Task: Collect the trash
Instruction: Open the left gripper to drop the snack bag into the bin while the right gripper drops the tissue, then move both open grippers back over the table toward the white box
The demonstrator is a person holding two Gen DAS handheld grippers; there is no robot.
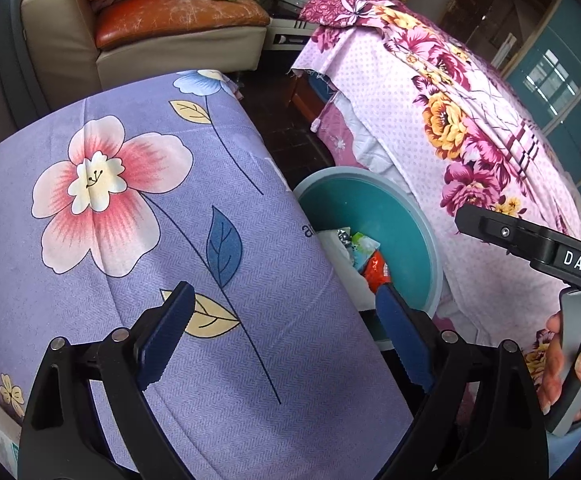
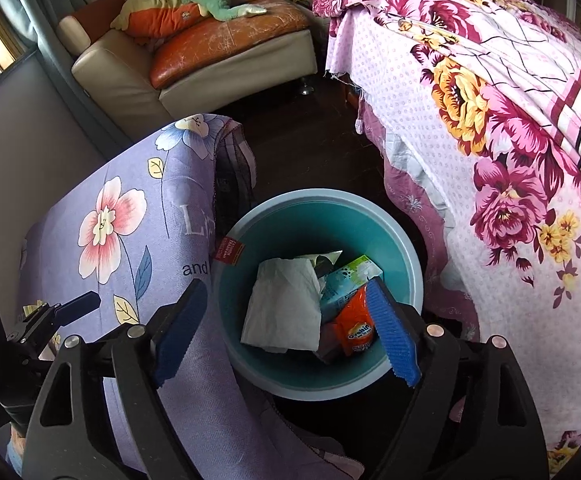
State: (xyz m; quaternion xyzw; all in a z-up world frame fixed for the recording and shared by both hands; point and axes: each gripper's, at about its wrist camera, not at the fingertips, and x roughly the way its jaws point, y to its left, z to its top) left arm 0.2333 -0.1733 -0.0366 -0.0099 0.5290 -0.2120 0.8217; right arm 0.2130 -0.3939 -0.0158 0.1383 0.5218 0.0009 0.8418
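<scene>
The right gripper (image 2: 286,332) tilts steeply down over the teal bin (image 2: 390,376), its blue pads spread apart with nothing between them. Inside the bin lie a crumpled white tissue (image 2: 282,308), an orange snack packet (image 2: 354,324) and a pale green carton (image 2: 350,276), all touching. The left gripper (image 1: 286,340), also angled down with pads wide apart and empty, hangs over the lilac flowered blanket (image 1: 130,200) just beside the bin. Past the bin stands the pink floral bed (image 2: 490,120); farthest off, a cream armchair (image 2: 130,80).
</scene>
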